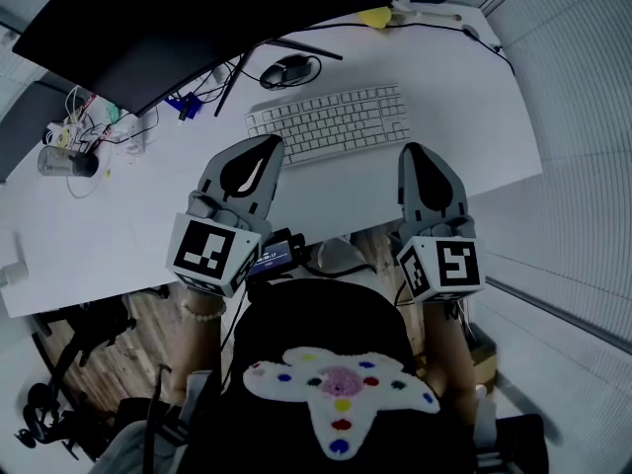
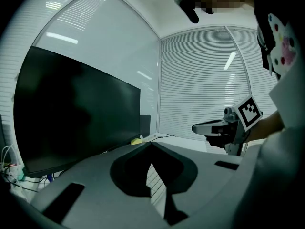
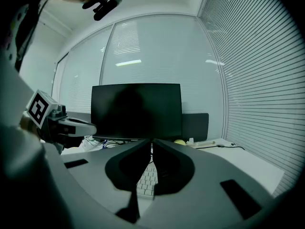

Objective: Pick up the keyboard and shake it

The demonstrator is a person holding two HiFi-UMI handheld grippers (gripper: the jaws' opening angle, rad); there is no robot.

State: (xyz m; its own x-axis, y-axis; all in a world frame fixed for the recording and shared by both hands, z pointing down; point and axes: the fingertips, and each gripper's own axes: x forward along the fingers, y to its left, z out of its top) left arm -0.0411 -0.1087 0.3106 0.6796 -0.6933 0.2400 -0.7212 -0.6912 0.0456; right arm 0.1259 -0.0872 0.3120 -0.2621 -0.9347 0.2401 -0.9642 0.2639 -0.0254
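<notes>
Quick rundown: the keyboard (image 1: 331,121) is just lying flat on the white desk (image 1: 474,97), and nobody has hold of it. It's a white one, sitting a bit slanted, so in the head view its right end is higher up than its left.

The left gripper (image 1: 265,146) and the right gripper (image 1: 415,152) both hang over the near edge of the desk, one toward each end of the keyboard. Their tips point at it and sit close to its front edge, but they aren't gripping it. Both pairs of jaws are pressed together with nothing pinched between them. In each gripper's own view the two halves meet at the tip, and a strip of white keys shows through the opening behind the tip, down on the desk. Each gripper can also see the other one off to its side, with its black-and-white marker cube (image 1: 210,252).

Behind the keyboard there's a dark mouse (image 1: 286,70) with its cable looped around it. Further back a big black monitor (image 1: 128,38) stands with its screen off. A small yellow thing (image 1: 375,16) sits at the far edge of the desk, and a messy bundle of cables (image 1: 89,126) lies off to the left.

The person is at the bottom of the head view in dark clothes, with a white patch covered in coloured dots (image 1: 341,388) on the front.
</notes>
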